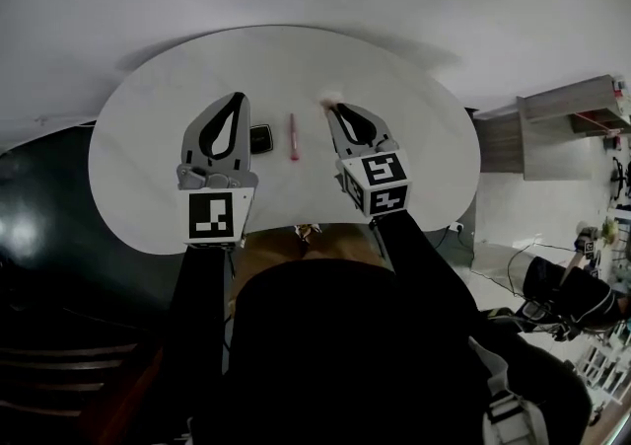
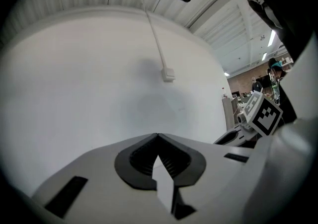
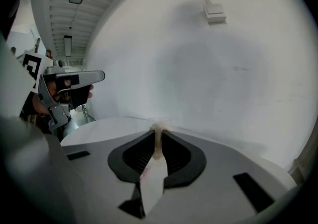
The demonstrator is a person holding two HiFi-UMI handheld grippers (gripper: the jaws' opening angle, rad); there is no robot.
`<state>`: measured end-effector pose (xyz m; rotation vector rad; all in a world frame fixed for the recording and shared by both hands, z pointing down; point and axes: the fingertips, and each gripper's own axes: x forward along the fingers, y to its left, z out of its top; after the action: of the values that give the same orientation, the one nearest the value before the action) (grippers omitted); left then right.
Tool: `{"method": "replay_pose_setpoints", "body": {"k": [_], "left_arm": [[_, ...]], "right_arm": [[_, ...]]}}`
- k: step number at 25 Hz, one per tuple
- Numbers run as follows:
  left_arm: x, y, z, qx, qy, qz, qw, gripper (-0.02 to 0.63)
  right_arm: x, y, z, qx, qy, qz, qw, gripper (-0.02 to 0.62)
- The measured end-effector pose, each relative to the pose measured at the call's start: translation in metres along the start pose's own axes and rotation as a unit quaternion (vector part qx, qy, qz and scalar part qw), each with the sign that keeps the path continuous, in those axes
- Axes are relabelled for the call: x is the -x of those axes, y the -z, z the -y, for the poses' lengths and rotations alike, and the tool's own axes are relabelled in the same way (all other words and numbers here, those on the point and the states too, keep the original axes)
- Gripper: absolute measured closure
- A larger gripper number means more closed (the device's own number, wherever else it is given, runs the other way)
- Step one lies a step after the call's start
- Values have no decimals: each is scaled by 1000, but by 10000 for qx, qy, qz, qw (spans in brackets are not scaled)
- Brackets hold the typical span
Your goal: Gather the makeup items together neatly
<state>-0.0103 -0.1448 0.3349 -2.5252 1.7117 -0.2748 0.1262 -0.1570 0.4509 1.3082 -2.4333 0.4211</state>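
Note:
On the white round table [image 1: 296, 63] lie a black compact [image 1: 260, 139] and a pink pencil [image 1: 292, 136], between my two grippers. My left gripper [image 1: 237, 98] hovers just left of the compact with its jaws shut and empty; its own view shows the tips [image 2: 158, 135] meeting against the bare wall. My right gripper [image 1: 333, 110] sits right of the pencil, shut on a small thin pale beige item [image 3: 158, 137] that pokes out past the tips. Across the table top [image 3: 99, 126], the right gripper view catches the left gripper [image 3: 74, 76].
The table's curved front edge is close to my body. Dark floor lies at the left. Shelving [image 1: 567, 117] and a person [image 1: 562, 290] amid clutter are at the right. A white wall with a cable box [image 2: 169, 74] stands behind the table.

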Motion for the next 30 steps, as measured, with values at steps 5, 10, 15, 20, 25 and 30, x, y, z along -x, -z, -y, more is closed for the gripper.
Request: {"method": "replay_pose_setpoints", "body": {"k": [5, 10, 15, 20, 25, 30], "left_arm": [[-17, -7, 19, 34, 175, 67, 9998, 591], [-44, -7, 46, 85, 280, -73, 9995, 591], [-43, -4, 43, 45, 206, -165, 9996, 591], [-27, 1, 31, 3, 120, -204, 9997, 591], [-5, 11, 11, 12, 57, -187, 9998, 591], [-8, 9, 11, 13, 69, -178, 9998, 591]], "right_arm": [[7, 9, 18, -133, 183, -45, 9997, 531], [8, 19, 51, -397, 265, -179, 9987, 528], [3, 26, 50, -417, 197, -250, 9986, 526], [0, 28, 36, -384, 154, -259, 9988, 526], [-8, 29, 8, -329, 137, -238, 9991, 526], [-6, 29, 10, -339, 144, -260, 9990, 526]]}}
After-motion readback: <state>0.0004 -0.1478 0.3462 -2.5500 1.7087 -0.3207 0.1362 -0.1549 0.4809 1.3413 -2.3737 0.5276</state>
